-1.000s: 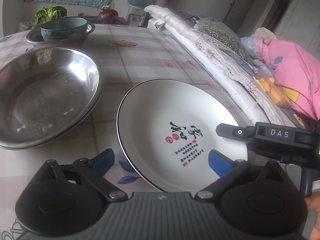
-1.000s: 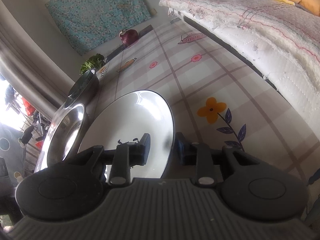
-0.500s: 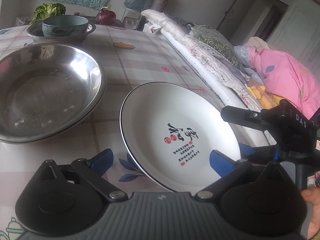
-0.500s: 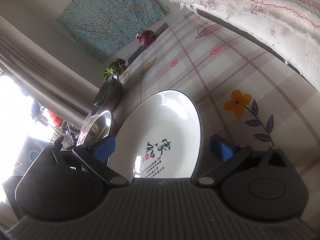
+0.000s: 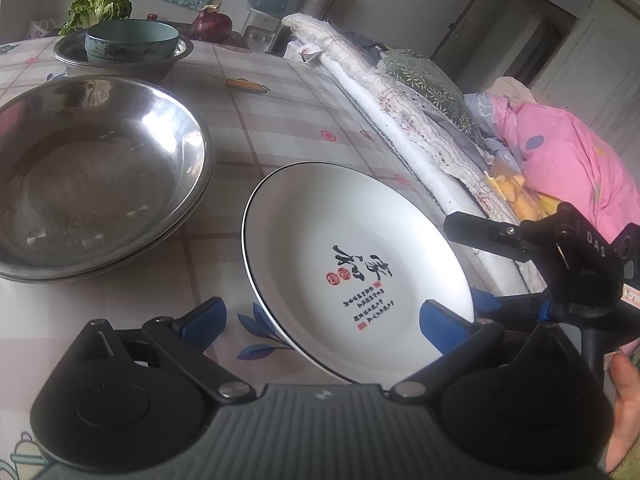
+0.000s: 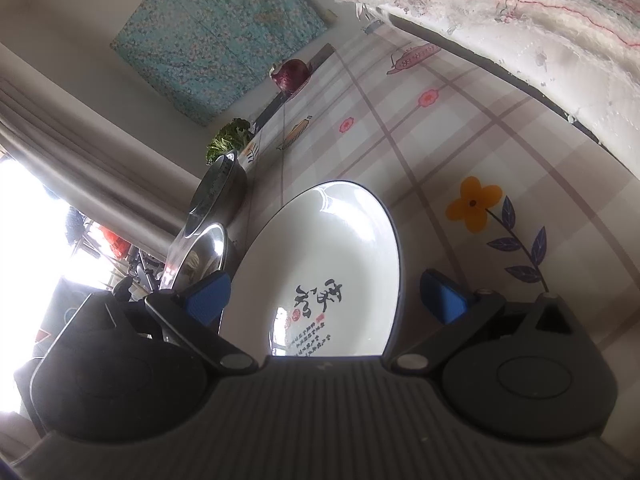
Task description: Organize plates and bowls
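The bench (image 5: 280,120), under a checked cloth printed with flowers and teapots, carries everything here, with folded white bedding (image 5: 400,112) along its right edge and a pink quilt (image 5: 568,160) beyond that. On its left side sits a wide steel basin (image 5: 100,172), nested in a second one by the look of the doubled rim. Farther back another steel basin (image 5: 120,62) holds a pale green bowl (image 5: 132,42), with leafy greens (image 5: 98,8) and a red onion (image 5: 212,24) behind it. Just right of the wide basin lies the white plate (image 5: 352,264), dark-rimmed with black and red writing at its middle; its near edge looks lifted off the cloth. The left claw (image 5: 322,320) is spread wide with nothing in it, its blue pads either side of the plate's near rim. The right claw (image 6: 324,298) is likewise wide open and empty, straddling the plate's right edge.
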`<control>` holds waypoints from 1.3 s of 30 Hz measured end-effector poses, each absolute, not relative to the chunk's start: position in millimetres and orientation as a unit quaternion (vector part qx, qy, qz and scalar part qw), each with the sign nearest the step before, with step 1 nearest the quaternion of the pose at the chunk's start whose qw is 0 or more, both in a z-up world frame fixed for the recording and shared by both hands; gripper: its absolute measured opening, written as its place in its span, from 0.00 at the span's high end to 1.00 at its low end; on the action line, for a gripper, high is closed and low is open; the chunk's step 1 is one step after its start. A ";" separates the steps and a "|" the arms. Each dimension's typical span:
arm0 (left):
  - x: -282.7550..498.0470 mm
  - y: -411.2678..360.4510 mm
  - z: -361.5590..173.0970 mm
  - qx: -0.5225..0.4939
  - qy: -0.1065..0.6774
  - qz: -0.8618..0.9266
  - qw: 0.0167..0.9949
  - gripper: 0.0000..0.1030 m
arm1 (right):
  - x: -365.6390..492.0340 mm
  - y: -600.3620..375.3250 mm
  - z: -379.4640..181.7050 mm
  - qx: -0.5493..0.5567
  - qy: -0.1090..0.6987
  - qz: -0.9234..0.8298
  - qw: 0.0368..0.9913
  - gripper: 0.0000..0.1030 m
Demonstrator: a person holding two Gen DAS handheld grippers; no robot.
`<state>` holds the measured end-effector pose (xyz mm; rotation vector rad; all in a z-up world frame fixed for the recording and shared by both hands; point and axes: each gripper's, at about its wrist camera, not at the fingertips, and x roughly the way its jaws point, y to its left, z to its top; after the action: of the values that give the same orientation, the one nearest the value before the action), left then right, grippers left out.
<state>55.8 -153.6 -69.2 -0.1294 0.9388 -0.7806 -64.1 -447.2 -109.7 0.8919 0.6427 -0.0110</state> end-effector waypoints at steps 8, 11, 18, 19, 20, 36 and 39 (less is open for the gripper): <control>57.3 -152.4 -68.9 -0.066 0.445 -0.369 0.813 0.00 | -66.8 -452.2 -112.4 0.442 0.301 -0.002 0.845 0.01; 59.0 -153.6 -67.8 -0.064 0.451 -0.368 0.811 0.00 | -66.8 -452.6 -112.4 0.440 0.302 -0.002 0.845 0.01; 64.2 -148.4 -69.2 -0.085 0.457 -0.374 0.803 0.00 | -66.7 -451.7 -112.0 0.430 0.306 0.000 0.849 0.01; 64.6 -147.8 -69.4 -0.087 0.458 -0.375 0.802 0.00 | -66.7 -451.6 -112.2 0.430 0.306 0.000 0.849 0.01; 64.9 -148.0 -69.5 -0.088 0.458 -0.376 0.801 0.00 | -66.9 -451.4 -112.4 0.430 0.306 0.000 0.850 0.01; 62.5 -142.2 -73.3 -0.095 0.437 -0.392 0.804 0.00 | -67.9 -450.6 -113.5 0.432 0.297 0.003 0.851 0.01; 58.1 -139.9 -75.9 -0.103 0.419 -0.395 0.811 0.00 | -68.4 -450.1 -113.8 0.430 0.295 0.003 0.854 0.01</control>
<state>58.1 -139.9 -75.9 -0.2192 0.8954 -0.8439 -68.4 -450.1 -113.8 0.9037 0.6200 0.0072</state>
